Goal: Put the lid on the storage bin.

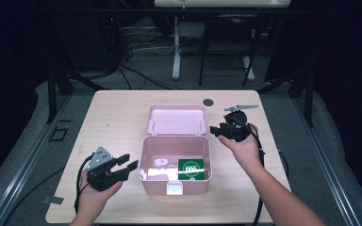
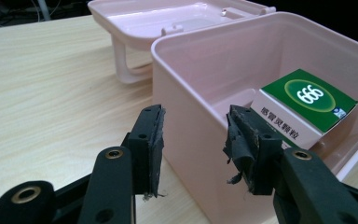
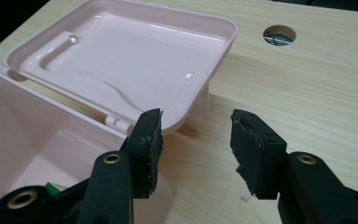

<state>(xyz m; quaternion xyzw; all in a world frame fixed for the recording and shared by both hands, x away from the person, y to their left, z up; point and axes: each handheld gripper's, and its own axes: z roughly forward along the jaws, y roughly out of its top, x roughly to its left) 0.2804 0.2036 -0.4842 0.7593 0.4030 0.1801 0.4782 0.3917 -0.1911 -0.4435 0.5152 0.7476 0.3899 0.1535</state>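
A pink plastic box stands open in the middle of the table, its lid folded flat behind it. Inside lies a green and white carton marked 666, also seen as the carton in the left gripper view. My left gripper hovers just left of the box, open, nothing between its jaws; the box's near corner sits just beyond its fingertips. My right gripper is right of the lid, open and empty, aimed at the lid's corner.
A round cable hole sits in the tabletop behind the lid, and the same hole appears in the right gripper view. A white latch hangs on the box's front wall. Bare wood lies to both sides of the box.
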